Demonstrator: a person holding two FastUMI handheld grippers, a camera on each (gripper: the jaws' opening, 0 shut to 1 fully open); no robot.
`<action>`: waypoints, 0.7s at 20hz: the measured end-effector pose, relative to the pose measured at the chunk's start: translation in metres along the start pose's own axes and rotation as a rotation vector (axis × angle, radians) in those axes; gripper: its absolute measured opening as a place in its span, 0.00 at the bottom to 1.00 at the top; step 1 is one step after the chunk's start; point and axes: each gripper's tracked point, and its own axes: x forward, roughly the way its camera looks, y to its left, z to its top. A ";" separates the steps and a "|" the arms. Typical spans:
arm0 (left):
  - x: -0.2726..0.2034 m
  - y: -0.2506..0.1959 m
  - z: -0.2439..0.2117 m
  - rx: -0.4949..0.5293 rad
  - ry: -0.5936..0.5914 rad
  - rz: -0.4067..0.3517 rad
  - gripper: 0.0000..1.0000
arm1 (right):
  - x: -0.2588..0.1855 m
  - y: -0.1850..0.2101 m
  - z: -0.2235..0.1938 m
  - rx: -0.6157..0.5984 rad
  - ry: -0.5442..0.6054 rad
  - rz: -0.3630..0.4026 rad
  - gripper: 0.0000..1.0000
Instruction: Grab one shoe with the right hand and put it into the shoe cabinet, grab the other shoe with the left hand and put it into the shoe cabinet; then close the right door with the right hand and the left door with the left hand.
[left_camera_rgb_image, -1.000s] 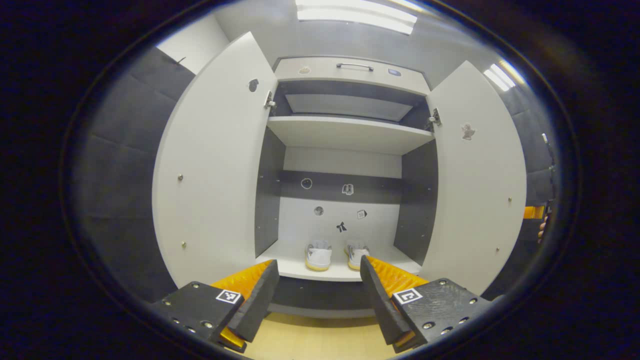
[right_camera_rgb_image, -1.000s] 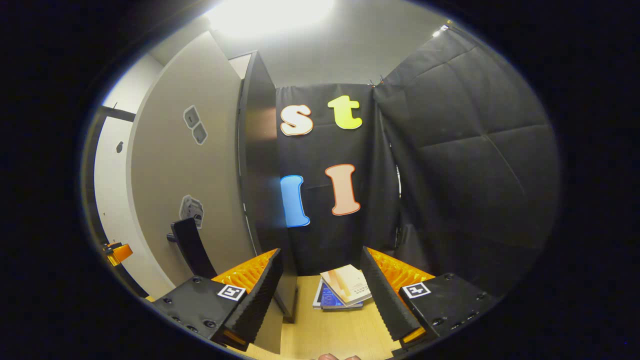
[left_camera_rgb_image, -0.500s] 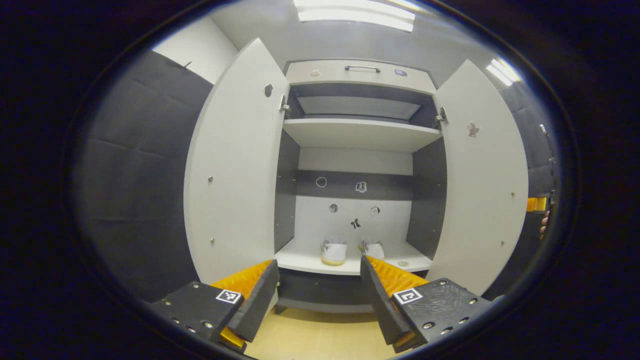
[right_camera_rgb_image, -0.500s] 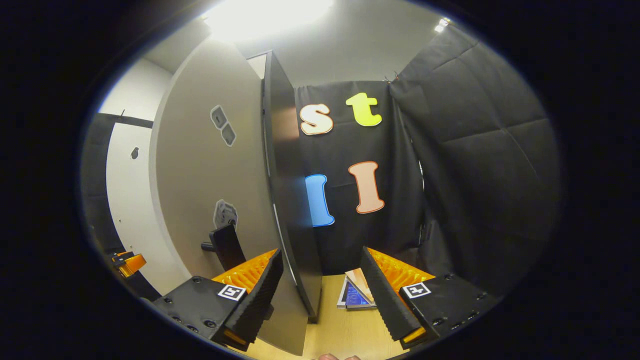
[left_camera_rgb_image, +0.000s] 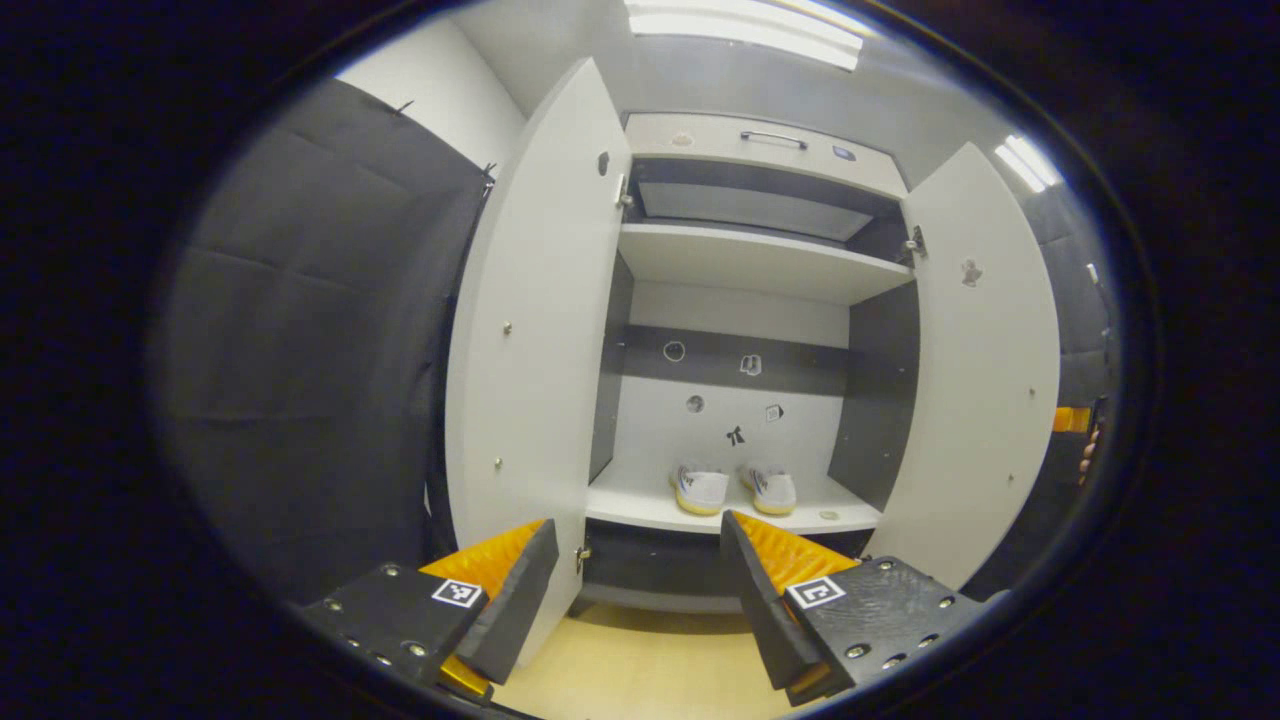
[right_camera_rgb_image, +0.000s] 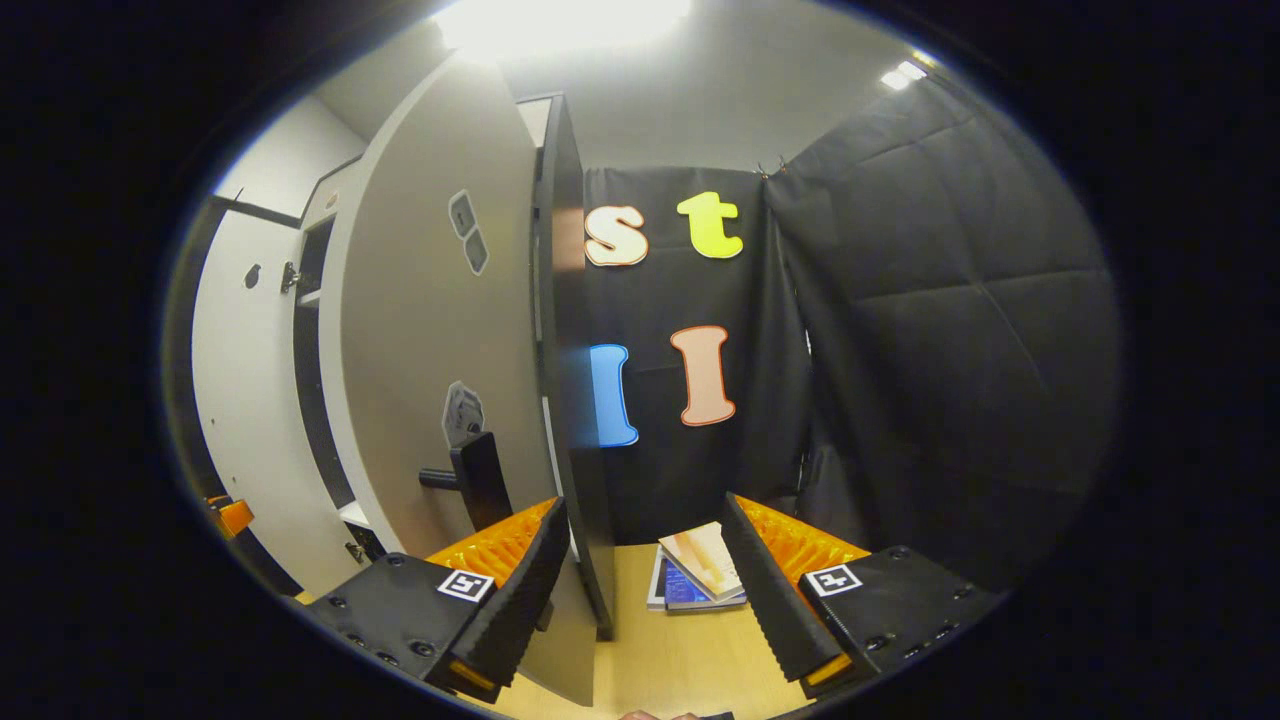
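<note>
Two white shoes (left_camera_rgb_image: 700, 489) (left_camera_rgb_image: 774, 491) with yellowish soles stand side by side on the cabinet's lower shelf (left_camera_rgb_image: 640, 510). Both doors are swung wide: the left door (left_camera_rgb_image: 530, 340) and the right door (left_camera_rgb_image: 985, 370). My left gripper (left_camera_rgb_image: 640, 590) hangs open and holding nothing in front of the cabinet, low by the left door's edge. My right gripper (right_camera_rgb_image: 645, 590) is open at the outer side of the right door (right_camera_rgb_image: 440, 330), its left finger (right_camera_rgb_image: 515, 590) just below the black handle (right_camera_rgb_image: 478, 482). The right gripper's orange part (left_camera_rgb_image: 1070, 420) and a hand (left_camera_rgb_image: 1085, 462) peek past that door.
A few books (right_camera_rgb_image: 700, 575) lie on the wooden floor (right_camera_rgb_image: 660, 660) beside the cabinet's dark side panel (right_camera_rgb_image: 565, 330). An upper shelf (left_camera_rgb_image: 760, 262) and a drawer with a handle (left_camera_rgb_image: 770, 140) sit above. Black padded walls (left_camera_rgb_image: 310, 350) stand on both sides.
My left gripper has drawn back and shifted left, so the shoes look smaller and the left door is nearer. My right gripper has come closer to the right door's outer face and handle.
</note>
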 end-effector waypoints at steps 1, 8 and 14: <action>-0.001 0.008 0.001 -0.008 0.001 0.006 0.94 | 0.000 0.004 0.001 -0.011 0.004 -0.001 0.97; -0.016 0.050 0.003 -0.006 -0.003 0.018 0.93 | -0.006 0.059 -0.002 -0.001 0.010 0.036 0.97; -0.030 0.078 0.003 0.020 0.003 0.017 0.93 | -0.001 0.104 0.002 -0.012 -0.016 0.061 0.97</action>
